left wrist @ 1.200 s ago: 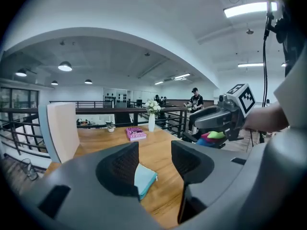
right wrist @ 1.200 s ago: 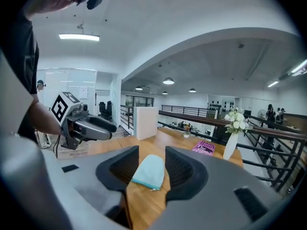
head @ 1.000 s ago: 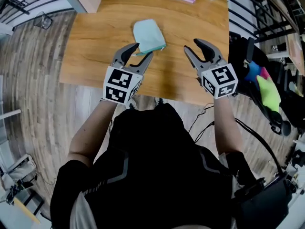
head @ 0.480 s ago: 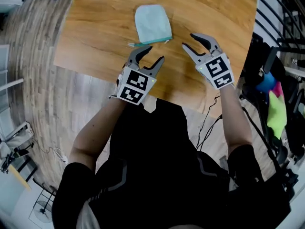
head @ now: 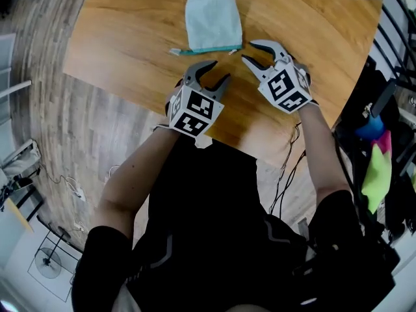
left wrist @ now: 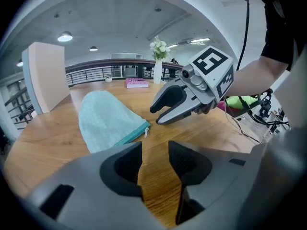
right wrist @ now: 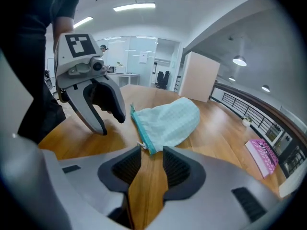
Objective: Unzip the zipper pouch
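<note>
The pale mint zipper pouch [head: 213, 19] lies flat on the wooden table [head: 130, 38], its teal zipper edge [head: 209, 49] facing me. The pouch [left wrist: 106, 120] also fills the left gripper view, its small zipper pull [left wrist: 145, 132] at the near corner. My left gripper [head: 219, 71] hovers just short of the zipper edge, open and empty. My right gripper [head: 251, 51] sits by the pouch's right corner, also open with nothing between its fingers. In the right gripper view the pull [right wrist: 140, 145] lies just ahead of the right gripper [right wrist: 152, 163]. Both pairs of jaws have just been closing somewhat.
A pink book [right wrist: 263, 155] and a white vase with flowers [left wrist: 158, 67] stand at the table's far side, beside a tall beige panel [left wrist: 45, 75]. The table's near edge [head: 260, 145] runs just below my grippers. Cables and bright-coloured gear [head: 374, 174] lie off the table's right side.
Both grippers have come down and forward toward the pouch's zipper edge. Their jaws stand a little narrower than before. The pouch has not moved on the table.
</note>
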